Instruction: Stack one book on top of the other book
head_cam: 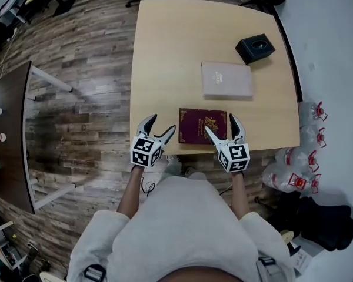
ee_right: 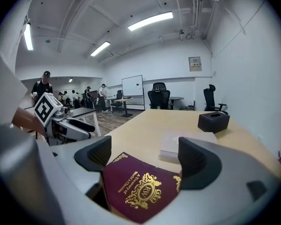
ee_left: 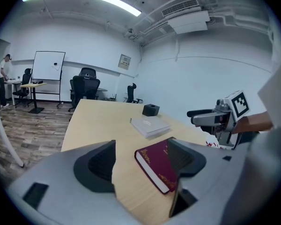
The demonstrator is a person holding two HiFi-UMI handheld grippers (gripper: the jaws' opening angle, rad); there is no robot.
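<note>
Wide open and empty, the left tool (head_cam: 163, 123) and right tool (head_cam: 220, 124) flank the maroon gilt-stamped hardcover book (head_cam: 202, 126) at the pale wooden table's (head_cam: 165, 51) near edge, the right seemingly overlapping it. Pinch opposite edges evenly; lift level.

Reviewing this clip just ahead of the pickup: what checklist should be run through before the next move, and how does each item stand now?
1. Jaws of left gripper apart, nothing held: ok.
2. Jaws of right gripper apart, nothing held: ok.
3. Maroon book closed, flat on table by its near edge: ok.
4. Top of pale book bare for stacking: ok.
5. Grip on maroon book: not ok, neither gripper presses on it yet.
6. Black box clear of pale book: cannot tell, they sit close.
</note>
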